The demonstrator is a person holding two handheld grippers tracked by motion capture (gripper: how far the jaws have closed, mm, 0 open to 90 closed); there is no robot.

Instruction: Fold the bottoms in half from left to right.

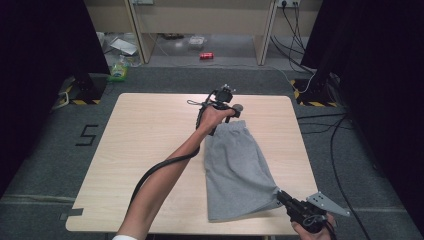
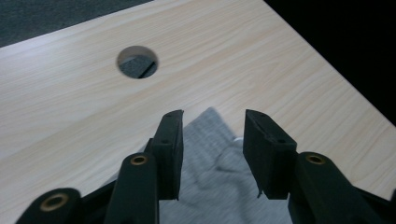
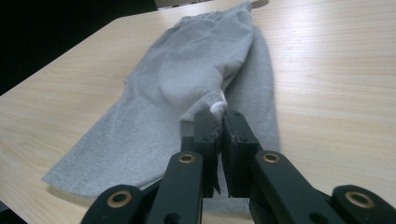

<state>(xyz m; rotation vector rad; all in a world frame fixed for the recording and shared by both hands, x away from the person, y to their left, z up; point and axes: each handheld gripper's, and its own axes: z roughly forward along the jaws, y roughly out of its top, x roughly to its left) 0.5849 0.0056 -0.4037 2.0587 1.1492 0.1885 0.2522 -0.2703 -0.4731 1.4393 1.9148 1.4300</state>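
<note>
1 grey shorts (image 1: 235,170); 2 claws: right claw (image 3: 218,122) pinching it; left claw (image 2: 212,135) parted.

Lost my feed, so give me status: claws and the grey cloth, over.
Left claw open above grey fabric shorts, far end. Right claw shut on near corner. Light wooden table around it bare.

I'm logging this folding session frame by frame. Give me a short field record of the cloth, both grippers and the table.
cloth: grey shorts, lying flat along the table
left gripper: open, above the far end of the shorts
right gripper: shut on the shorts' near corner
table: light wood, round hole near far edge
</note>
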